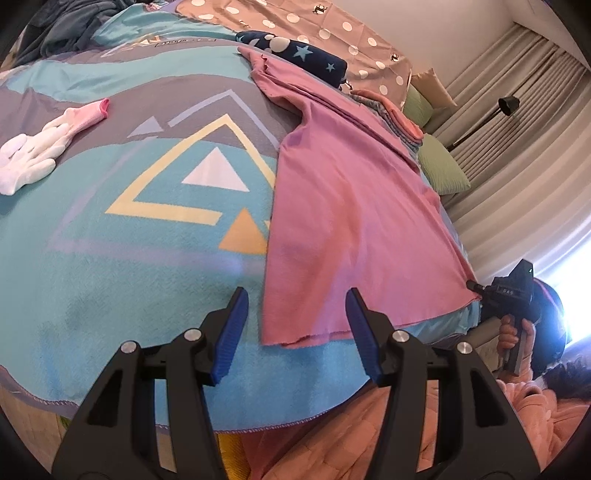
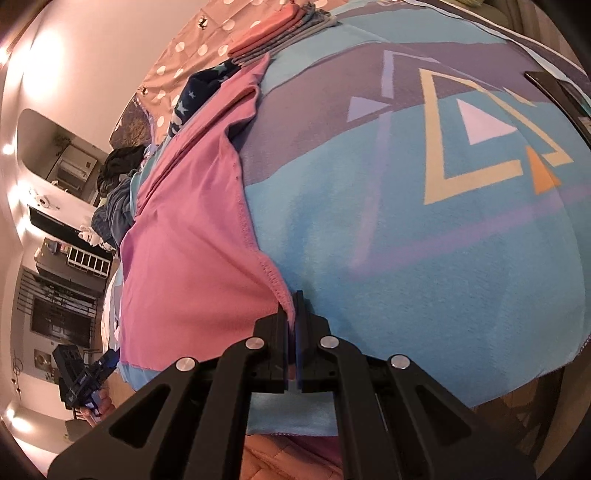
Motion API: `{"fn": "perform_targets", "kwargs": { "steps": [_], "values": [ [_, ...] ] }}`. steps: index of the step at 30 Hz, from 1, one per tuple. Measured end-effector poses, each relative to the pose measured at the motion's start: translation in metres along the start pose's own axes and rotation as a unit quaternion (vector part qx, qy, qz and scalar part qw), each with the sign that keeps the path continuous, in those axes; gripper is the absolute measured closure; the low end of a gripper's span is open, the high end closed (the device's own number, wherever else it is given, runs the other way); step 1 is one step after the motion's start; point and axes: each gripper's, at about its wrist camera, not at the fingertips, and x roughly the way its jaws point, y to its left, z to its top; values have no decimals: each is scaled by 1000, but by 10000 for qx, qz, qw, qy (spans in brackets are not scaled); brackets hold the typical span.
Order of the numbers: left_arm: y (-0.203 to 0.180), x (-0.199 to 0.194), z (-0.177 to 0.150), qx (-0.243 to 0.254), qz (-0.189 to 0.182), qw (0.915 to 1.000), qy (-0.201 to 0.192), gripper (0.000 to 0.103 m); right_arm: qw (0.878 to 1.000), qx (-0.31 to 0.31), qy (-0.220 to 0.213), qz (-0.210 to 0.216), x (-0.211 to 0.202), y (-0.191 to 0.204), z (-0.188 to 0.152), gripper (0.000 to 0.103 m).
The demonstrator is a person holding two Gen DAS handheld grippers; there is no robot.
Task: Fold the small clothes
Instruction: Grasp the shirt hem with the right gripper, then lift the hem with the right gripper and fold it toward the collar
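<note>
A pink shirt [image 1: 343, 206] lies spread flat on a blue patterned blanket [image 1: 110, 266], hem toward me. My left gripper [image 1: 297, 297] stands open just above the hem's left corner, with the cloth edge showing between its blue pads [image 1: 232, 325]. In the right wrist view my right gripper [image 2: 293, 302] is shut on the other hem corner of the pink shirt [image 2: 184, 240], and the fabric bunches up into the closed jaws. The right gripper [image 1: 476, 286] also shows at the shirt's far right corner, held by a hand. The left gripper [image 2: 105, 365] appears small at lower left.
White and pink socks [image 1: 37, 151] lie at the left on the blanket. A navy star-print garment [image 1: 303, 55] and a folded stack [image 1: 399, 122] sit beyond the shirt. Green pillows [image 1: 443, 170], curtains and a floor lamp [image 1: 508, 105] are at right. Dark clothes [image 1: 62, 26] are piled far left.
</note>
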Motion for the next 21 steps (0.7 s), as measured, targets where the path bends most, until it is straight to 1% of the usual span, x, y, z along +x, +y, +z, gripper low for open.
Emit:
{"fn": "perform_targets", "kwargs": {
  "steps": [2,6,8,10,12,13,14,15,16,17,18,19,20,21],
  "values": [
    [-1,-1,0,59,28,10000,15,47,9999,80,-96,-55,-5,-2,2,101],
    [3,-4,0,-20,-44,10000,36,47,9993,174,-279,-150,-14,-7,7,101],
    [1,-2,-2,61,-36,10000,34,47,9997,38,-187,-140,-11,-3,6,101],
    [-4,1,-4,196,-42,9998,54,47,9995,-171,-124,-253,-7,3,3,101],
    [-11,5,-5,336,-82,9994,95,50,9990,-281,-104,-330,-3,8,1,101],
    [-15,7,-6,402,-80,9991,107,53,9990,-286,-99,-338,-1,8,1,101],
    [-21,11,-8,494,-75,9986,150,77,9990,-288,-94,-341,0,9,1,101],
    [-26,19,-11,607,-24,9976,323,98,9989,-290,-96,-349,1,10,2,101],
    [-31,24,-12,651,142,9970,386,99,9989,-295,-101,-348,1,11,2,101],
    [-38,24,-13,750,339,9962,270,99,9990,-294,-107,-334,1,11,2,101],
    [-43,20,-12,816,386,9958,158,99,9990,-303,-132,-294,0,12,3,101],
    [-48,13,-9,850,373,9957,-34,99,9990,-331,-179,-234,-3,15,3,101],
    [-53,-2,-2,813,175,9959,-341,99,9990,-358,-231,-139,-7,17,4,101],
    [-55,-12,2,788,40,9955,-525,99,9988,-374,-300,0,-11,22,5,101]
  ]
}}
